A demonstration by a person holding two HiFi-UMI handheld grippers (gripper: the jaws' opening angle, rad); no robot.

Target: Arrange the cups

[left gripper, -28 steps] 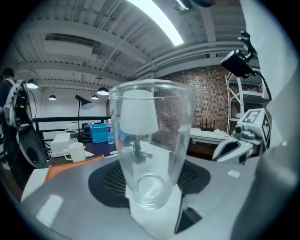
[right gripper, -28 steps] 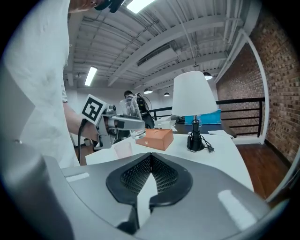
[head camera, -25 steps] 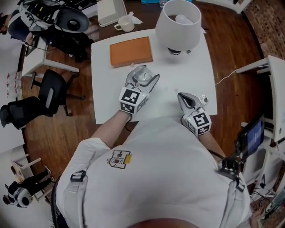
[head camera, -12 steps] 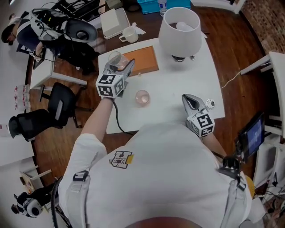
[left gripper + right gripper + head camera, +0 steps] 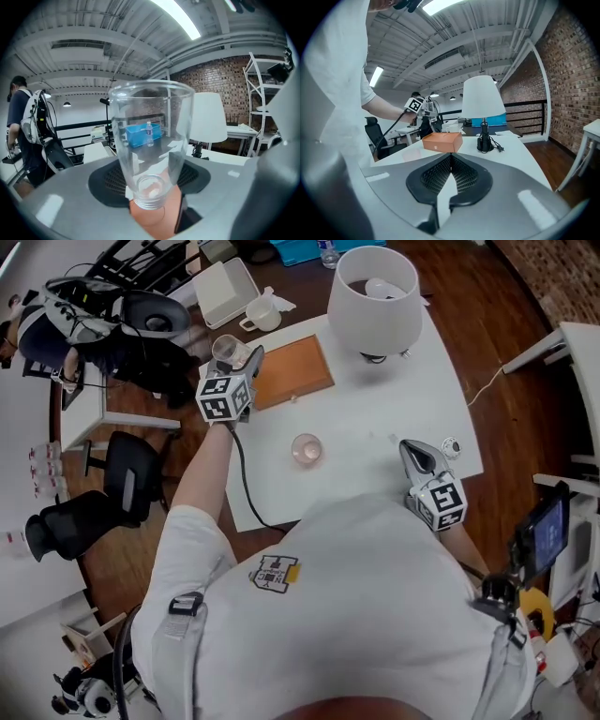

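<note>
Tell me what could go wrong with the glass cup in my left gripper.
The glass cup sits in the left gripper by the far left corner of the white table; set down there, it might fall off the edge. It is also close to the orange box and could bump it.

The glass cup (image 5: 152,154) is clear, with no colour. The small cup (image 5: 306,448) on the white bench (image 5: 394,418) looks a little pink. The box (image 5: 289,371) is orange. The lamp shade (image 5: 375,296) is white. The left gripper (image 5: 236,360) and the right gripper (image 5: 412,448) are grey with black dotted pads and black and white square marks. The floor (image 5: 478,315) is brown wood. The mug (image 5: 265,312) is white.
</note>
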